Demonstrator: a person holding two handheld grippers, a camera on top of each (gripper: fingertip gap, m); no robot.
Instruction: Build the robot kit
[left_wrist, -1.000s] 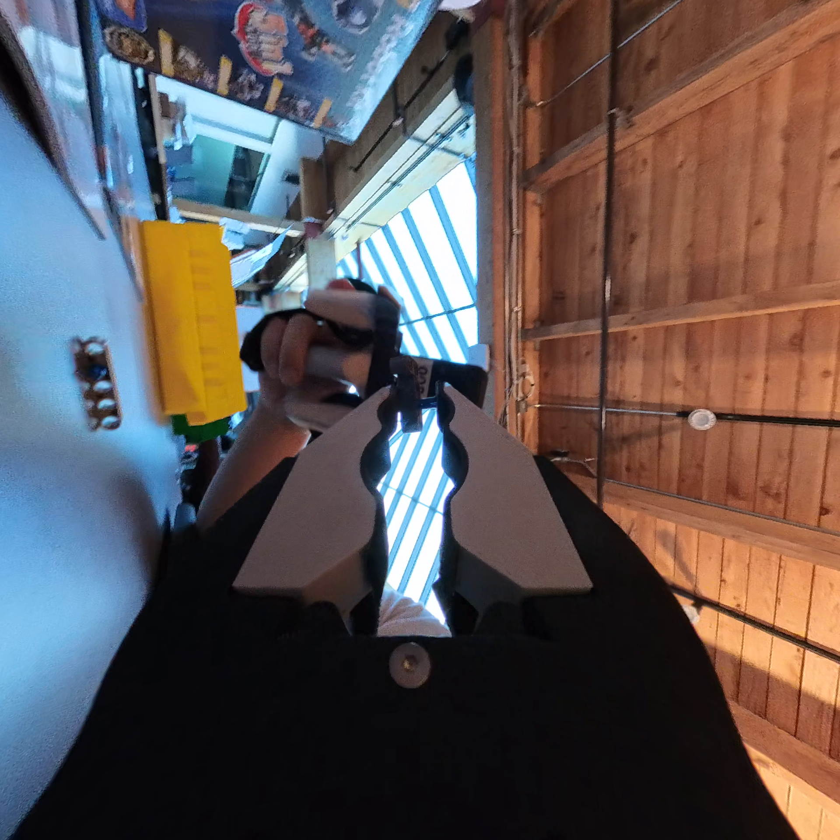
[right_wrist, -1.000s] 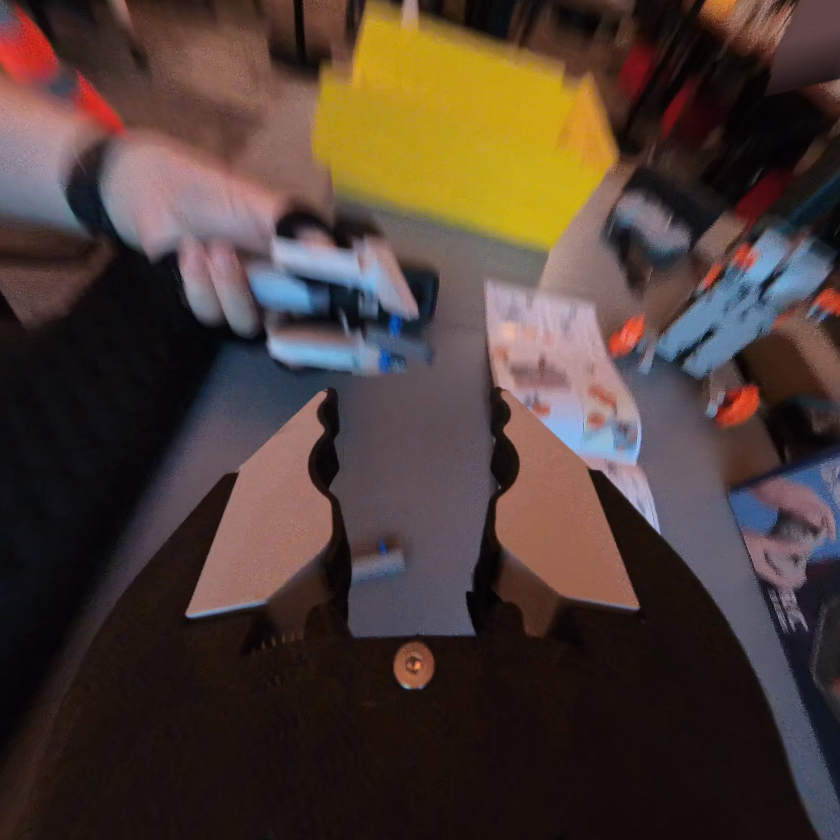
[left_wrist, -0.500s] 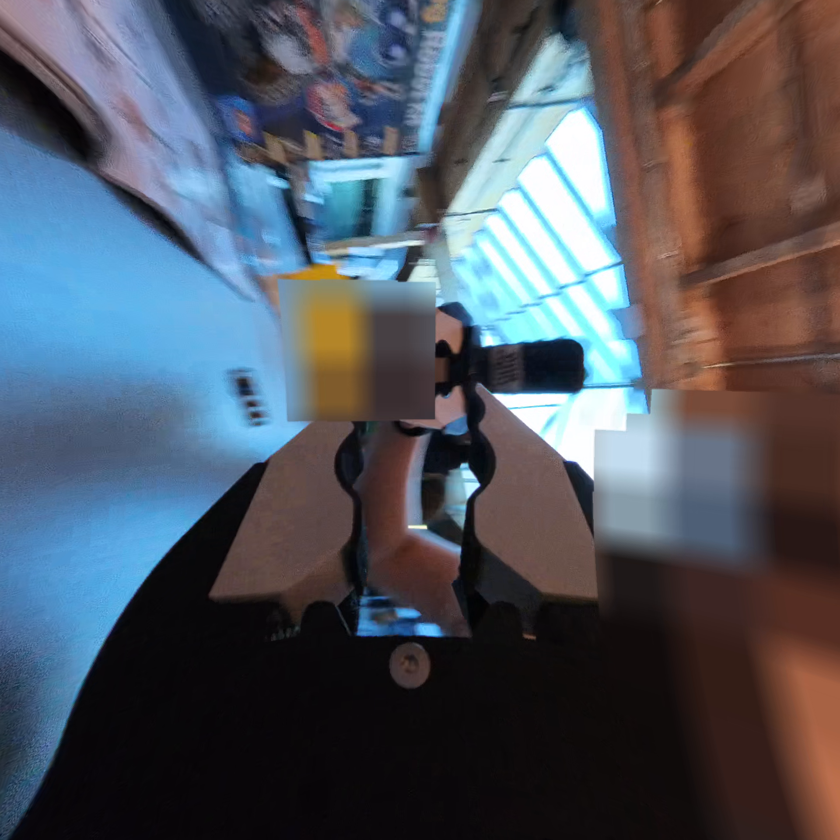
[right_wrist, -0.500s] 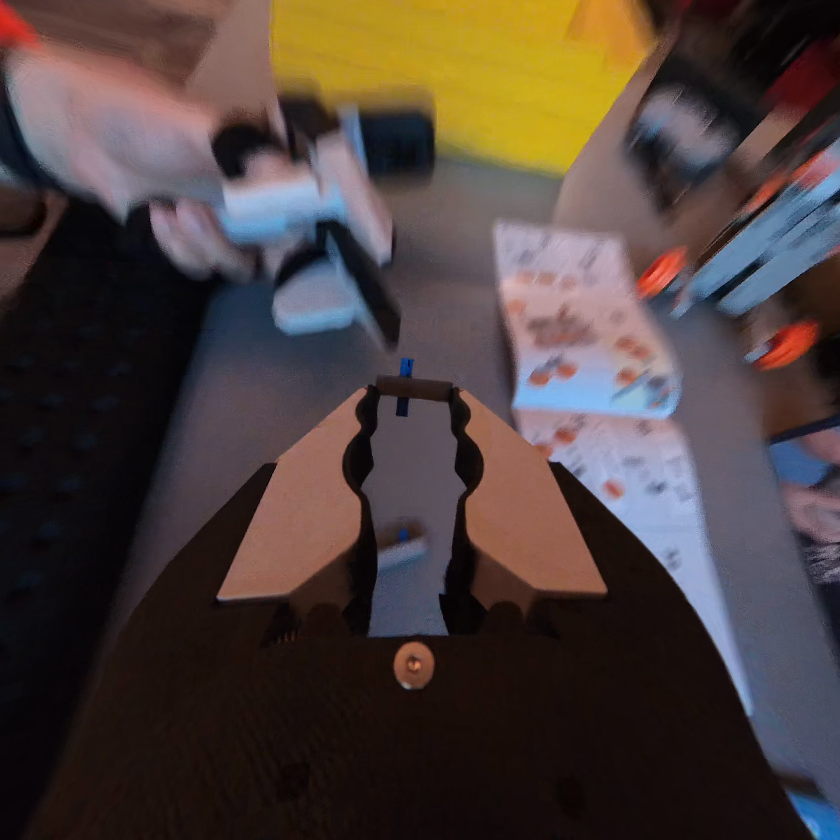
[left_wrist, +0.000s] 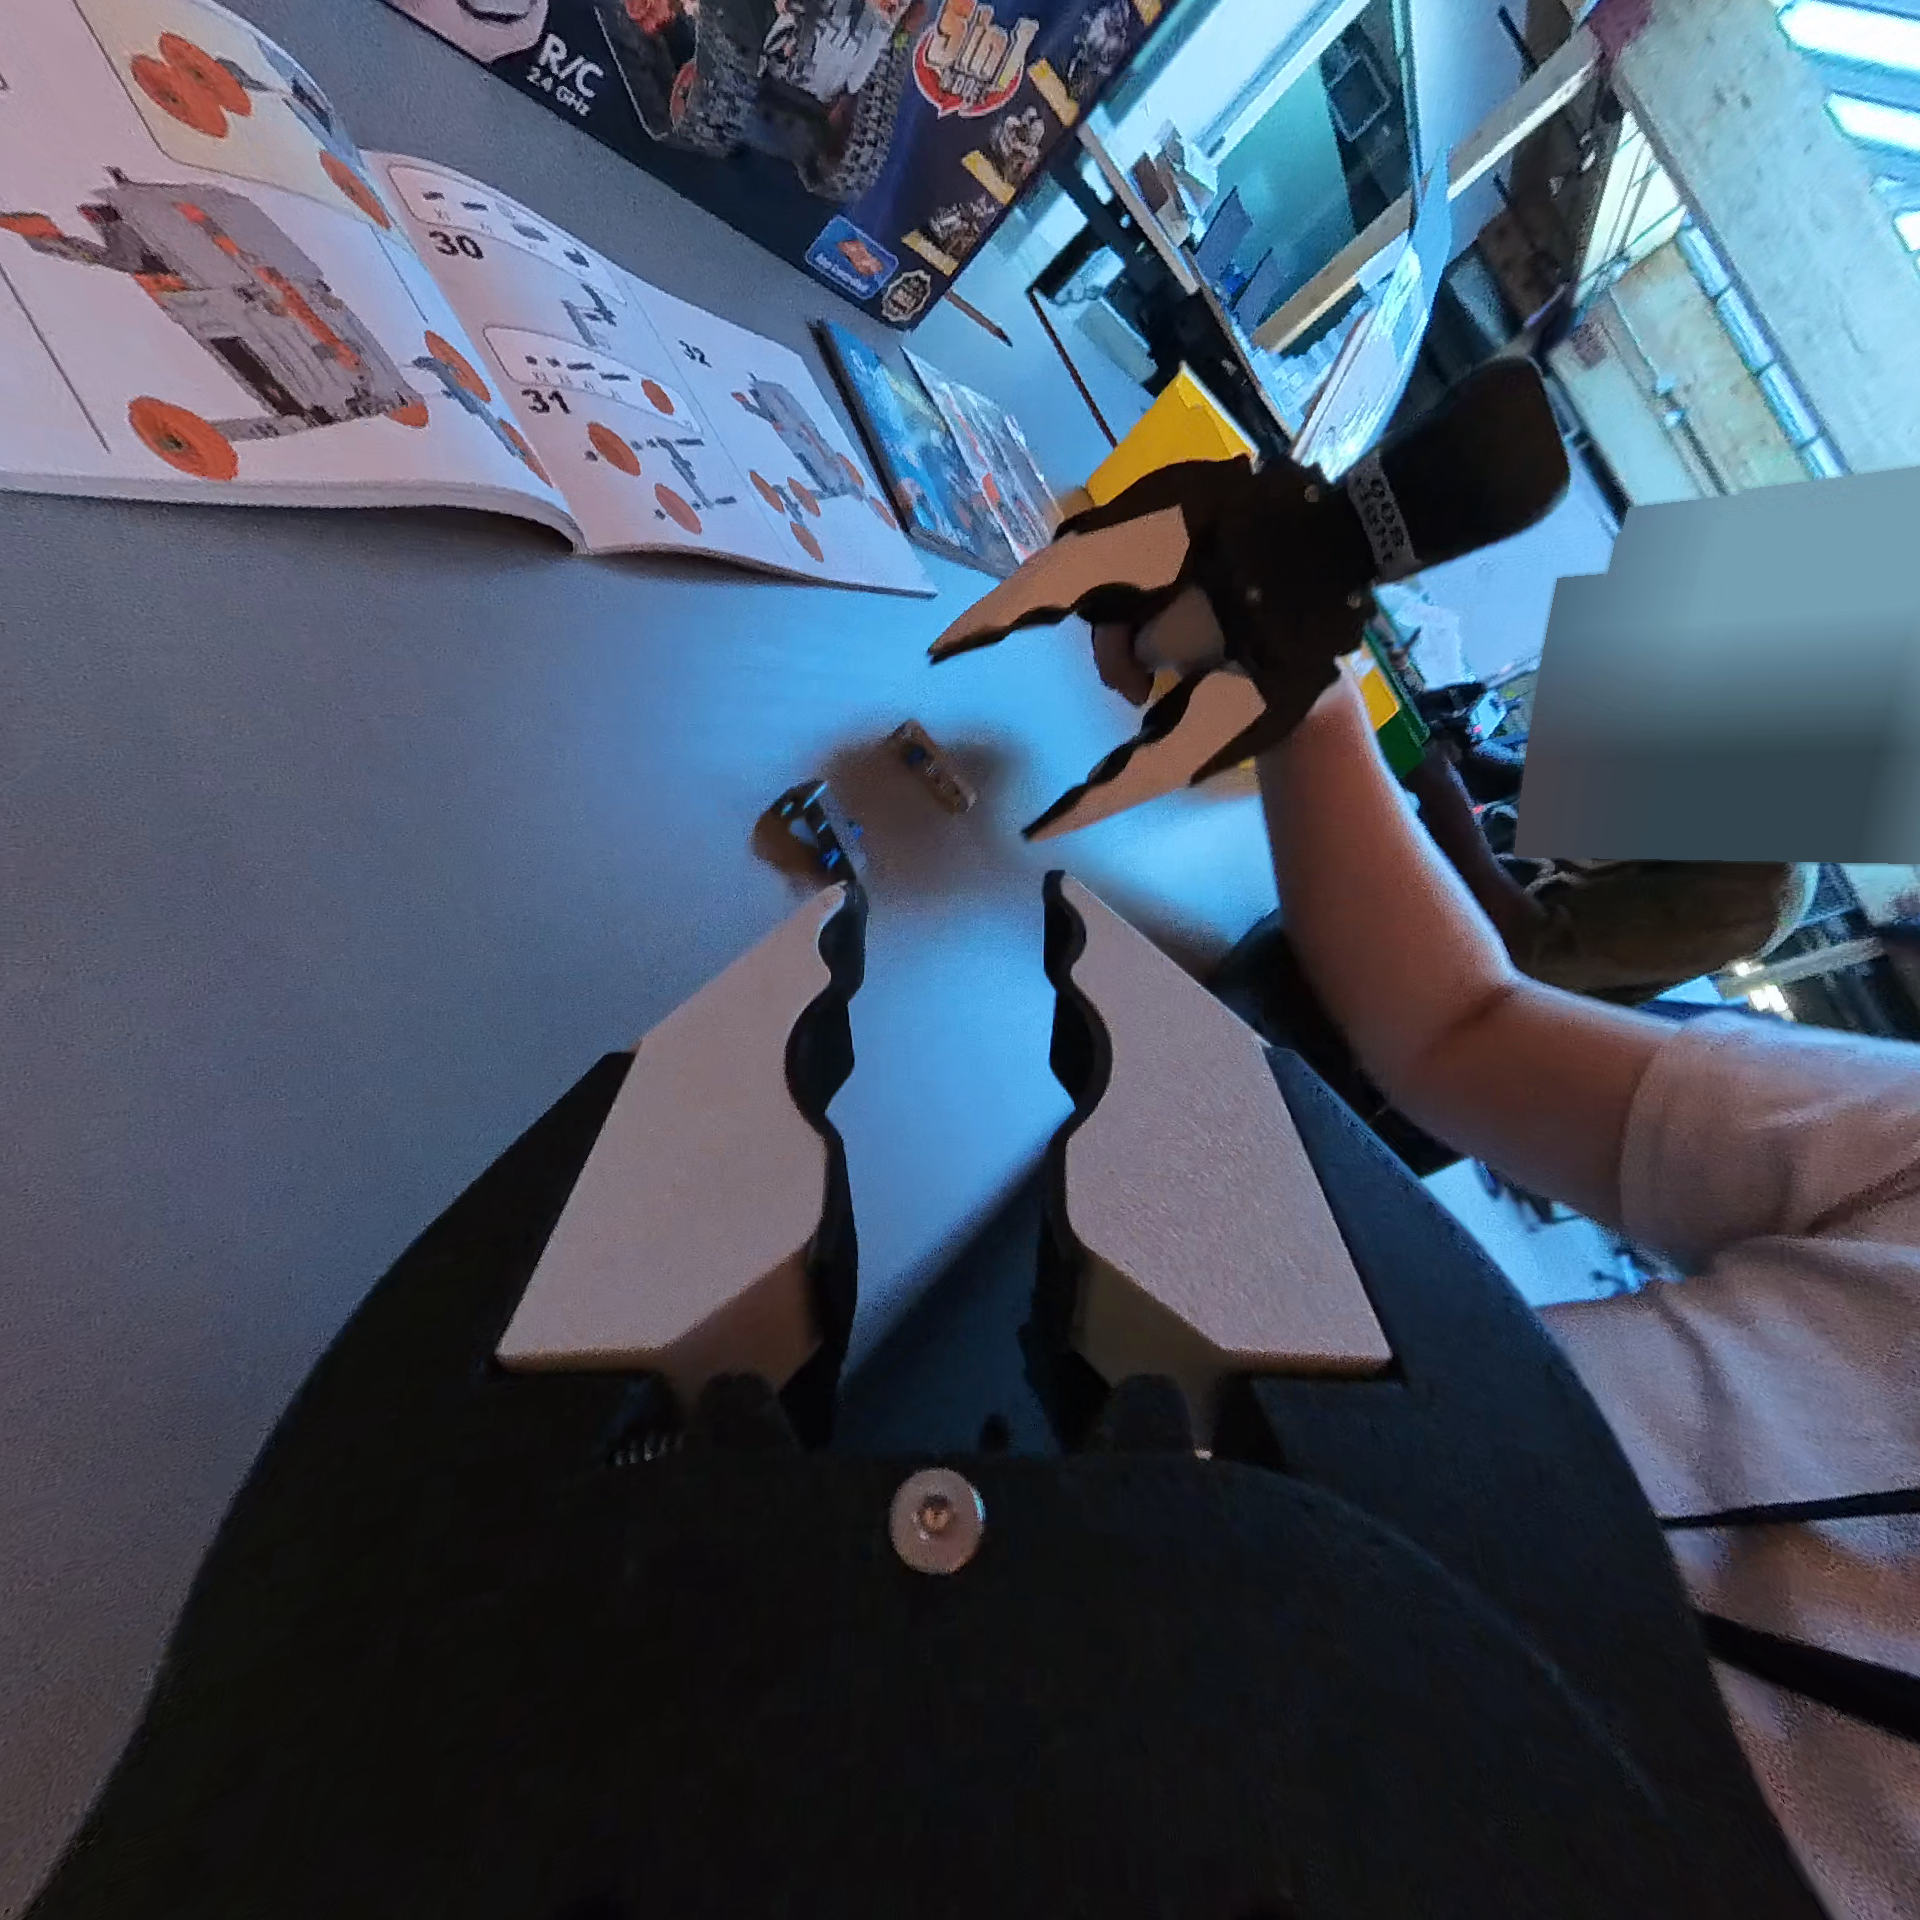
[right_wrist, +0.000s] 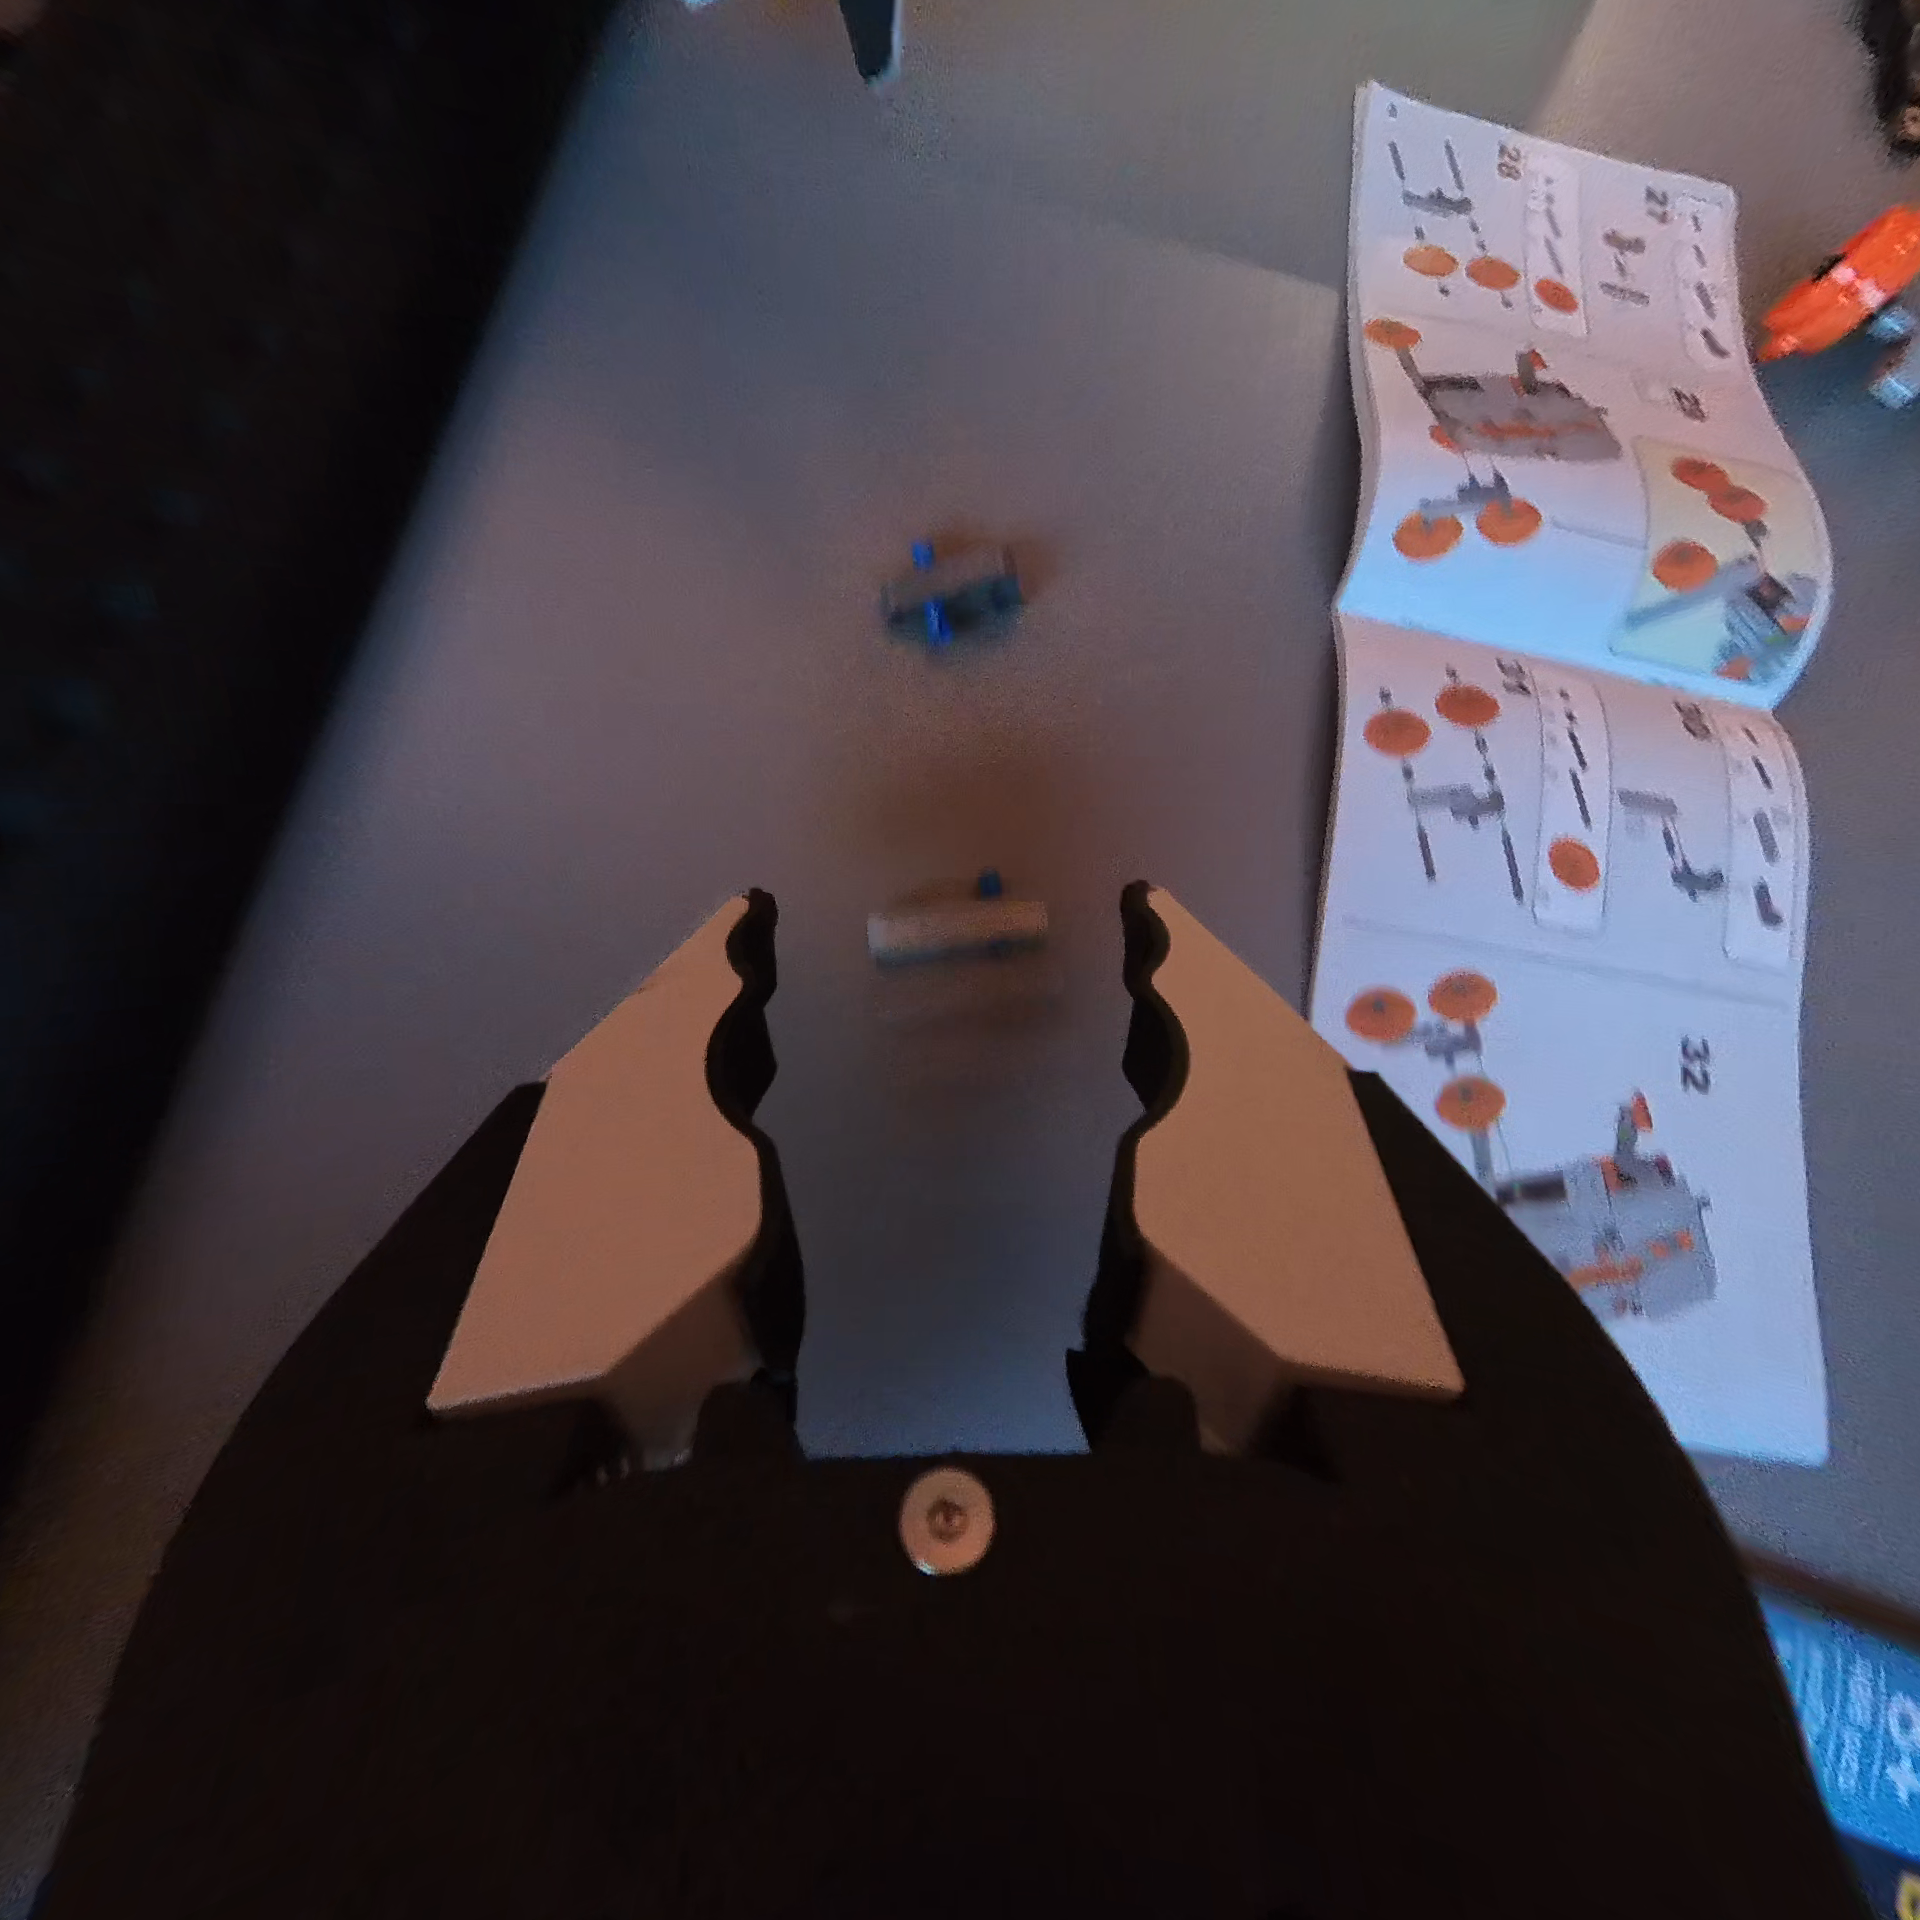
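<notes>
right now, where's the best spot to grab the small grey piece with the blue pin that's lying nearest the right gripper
Probably across its short width. The small grey piece lies flat and crosswise on the grey table, just ahead of the open right gripper. Come from above with one finger on each long side, clear of the blue pin. Blur hides finer detail.

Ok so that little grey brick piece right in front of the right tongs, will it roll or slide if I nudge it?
The grey brick piece looks blocky and lies flat, so it probably slides rather than rolls. It seems small and light, and the grey table looks smooth, so it may skid. Its blue pin could snag.
</notes>
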